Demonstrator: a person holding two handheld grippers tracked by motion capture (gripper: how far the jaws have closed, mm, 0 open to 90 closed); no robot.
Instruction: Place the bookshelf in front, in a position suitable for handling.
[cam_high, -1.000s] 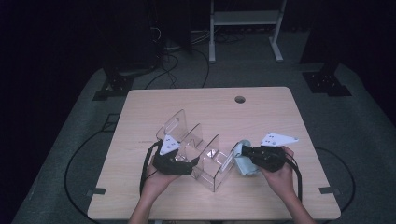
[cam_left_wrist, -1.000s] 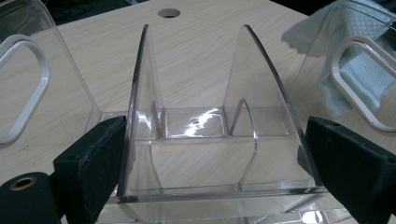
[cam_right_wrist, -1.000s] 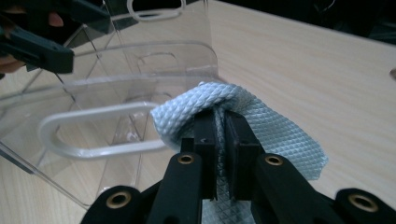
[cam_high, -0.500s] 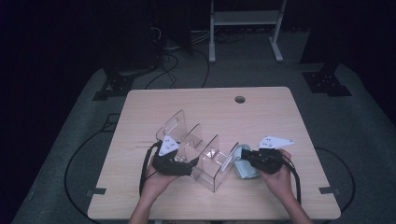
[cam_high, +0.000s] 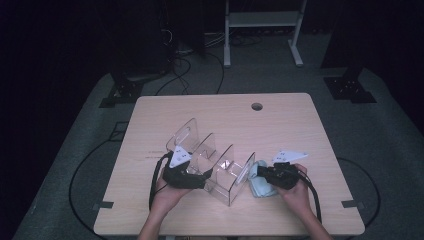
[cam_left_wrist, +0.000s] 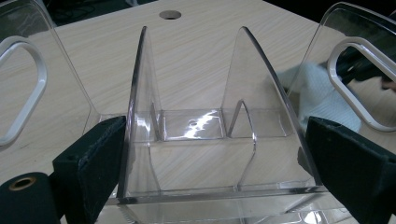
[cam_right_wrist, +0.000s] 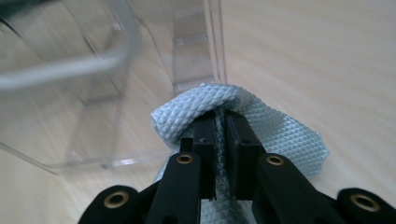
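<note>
On the table (cam_high: 300, 125): your work sits at the near edge, between your two hands.
Organizer: the clear acrylic organizer (cam_high: 220, 165) stands upright just right of your left hand, dividers in a row.
Cloth: the pale blue cloth (cam_right_wrist: 261, 126) lies bunched on the wood, touching the organizer's right end wall.
Left gripper: your left gripper (cam_left_wrist: 215, 163) stands spread wide, its pads pressing the organizer's two outer walls.
Right gripper: your right gripper (cam_right_wrist: 223, 126) is nearly closed, pinching a fold of the cloth.
Risk: push the cloth hard against that wall and the smooth acrylic may slide from your left grip; a thin pinch could also let the cloth slip free.
</note>
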